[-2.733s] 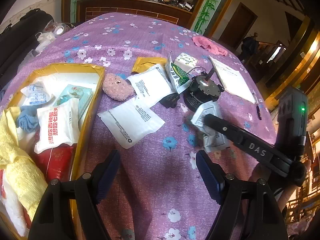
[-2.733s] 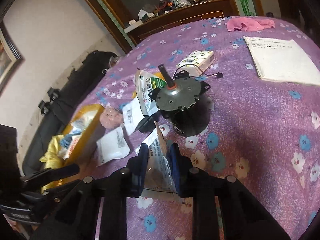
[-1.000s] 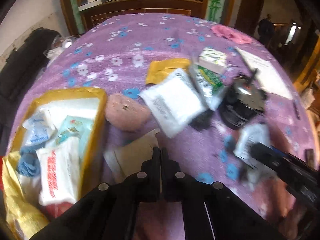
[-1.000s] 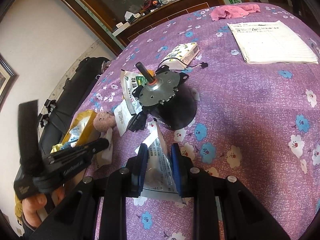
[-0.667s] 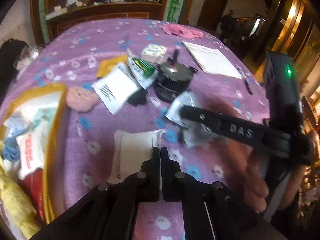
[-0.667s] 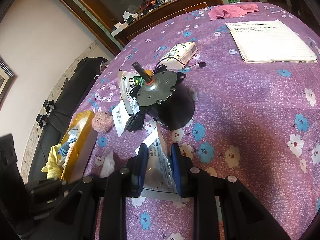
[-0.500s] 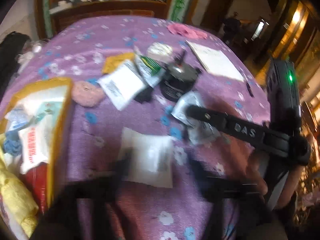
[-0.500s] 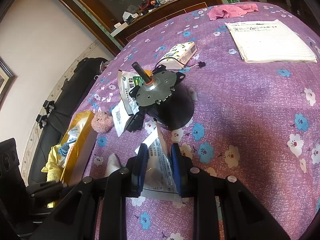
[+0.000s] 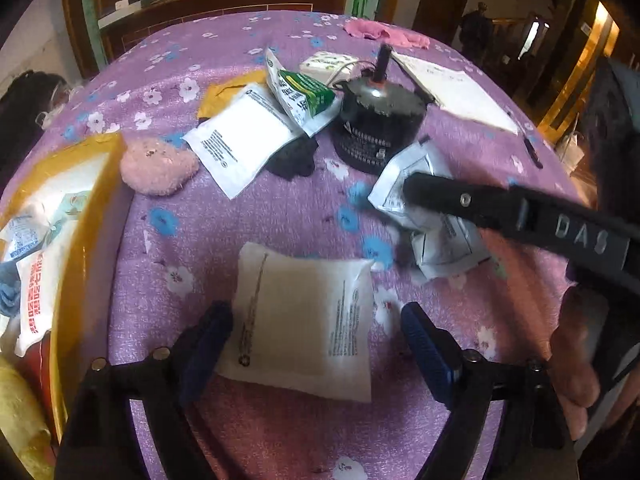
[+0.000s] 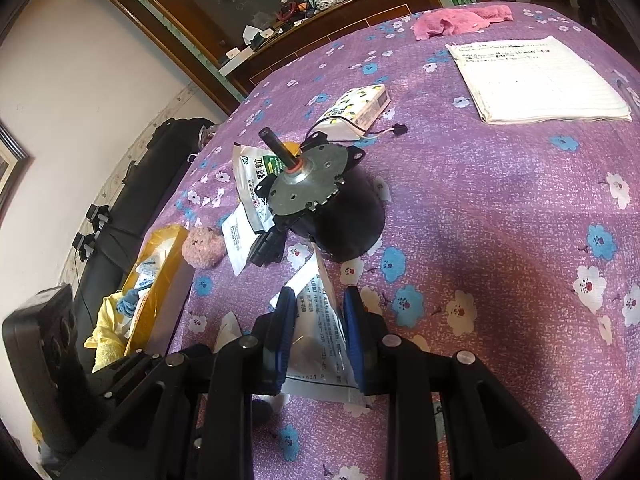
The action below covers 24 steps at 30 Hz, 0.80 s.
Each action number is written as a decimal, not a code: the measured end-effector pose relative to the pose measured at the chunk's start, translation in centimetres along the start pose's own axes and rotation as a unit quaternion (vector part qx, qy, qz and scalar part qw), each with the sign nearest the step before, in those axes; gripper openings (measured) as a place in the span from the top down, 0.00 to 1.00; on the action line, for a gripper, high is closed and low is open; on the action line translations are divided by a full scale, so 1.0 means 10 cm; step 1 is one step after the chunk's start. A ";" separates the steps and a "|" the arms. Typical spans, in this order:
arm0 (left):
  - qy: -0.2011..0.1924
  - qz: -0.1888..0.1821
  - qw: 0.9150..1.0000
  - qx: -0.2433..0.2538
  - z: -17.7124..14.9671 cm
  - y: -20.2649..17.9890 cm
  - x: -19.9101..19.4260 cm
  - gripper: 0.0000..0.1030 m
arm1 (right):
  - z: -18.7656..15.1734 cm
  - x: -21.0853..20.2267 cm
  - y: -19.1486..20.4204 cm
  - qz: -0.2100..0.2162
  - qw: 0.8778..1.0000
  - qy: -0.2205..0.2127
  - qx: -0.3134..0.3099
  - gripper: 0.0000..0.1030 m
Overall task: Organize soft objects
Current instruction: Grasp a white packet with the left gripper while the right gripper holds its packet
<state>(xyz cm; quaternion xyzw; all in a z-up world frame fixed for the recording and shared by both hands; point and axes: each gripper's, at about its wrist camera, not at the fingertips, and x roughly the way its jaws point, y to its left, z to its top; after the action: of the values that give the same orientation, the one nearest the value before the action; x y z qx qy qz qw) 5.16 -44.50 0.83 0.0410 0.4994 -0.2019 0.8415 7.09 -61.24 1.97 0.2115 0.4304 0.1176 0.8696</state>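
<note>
My left gripper (image 9: 316, 332) is open over a white flat packet (image 9: 304, 316) that lies on the purple flowered cloth between its blue pads. My right gripper (image 10: 318, 320) is shut on a crumpled white and silver packet (image 10: 320, 340), also seen in the left wrist view (image 9: 424, 216). A pink plush pad (image 9: 158, 166) lies beside the yellow box (image 9: 86, 240), which holds several soft packs and yellow cloth. A second white packet (image 9: 240, 136) and a green and white sachet (image 9: 300, 96) lie farther back.
A black motor (image 9: 376, 128) with an upright shaft stands mid-table, a small black part (image 9: 292, 160) beside it. A tissue pack (image 10: 360, 110), a paper notebook (image 10: 536, 80) and a pink cloth (image 10: 460, 20) lie beyond. A dark sofa (image 10: 120, 208) runs along the left.
My left gripper closed on the white packet, carried it nearer and to the right, then opened and let it go onto the cloth. My right gripper stayed shut on its packet.
</note>
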 end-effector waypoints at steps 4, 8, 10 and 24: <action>-0.018 0.016 1.000 0.005 -0.08 -0.03 -0.07 0.50 | 0.00 0.00 0.01 0.001 1.000 -0.002 -0.001 0.76; -0.035 0.018 0.999 0.026 -0.16 -0.14 -0.18 0.71 | 0.00 -0.01 0.01 0.001 1.000 -0.002 -0.001 0.76; -0.043 0.017 0.999 0.028 -0.16 -0.16 -0.26 0.80 | 0.00 -0.01 0.02 0.001 1.000 -0.002 0.000 0.76; -0.104 0.004 0.993 -0.049 -0.07 0.22 -0.82 0.94 | -0.01 -0.01 0.01 0.001 1.000 -0.003 0.000 0.76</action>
<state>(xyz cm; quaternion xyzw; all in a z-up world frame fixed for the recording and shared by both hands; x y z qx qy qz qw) 2.00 -39.89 7.19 -0.0190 0.4186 -0.1768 0.8906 6.99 -61.13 2.04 0.2121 0.4279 0.1182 0.8706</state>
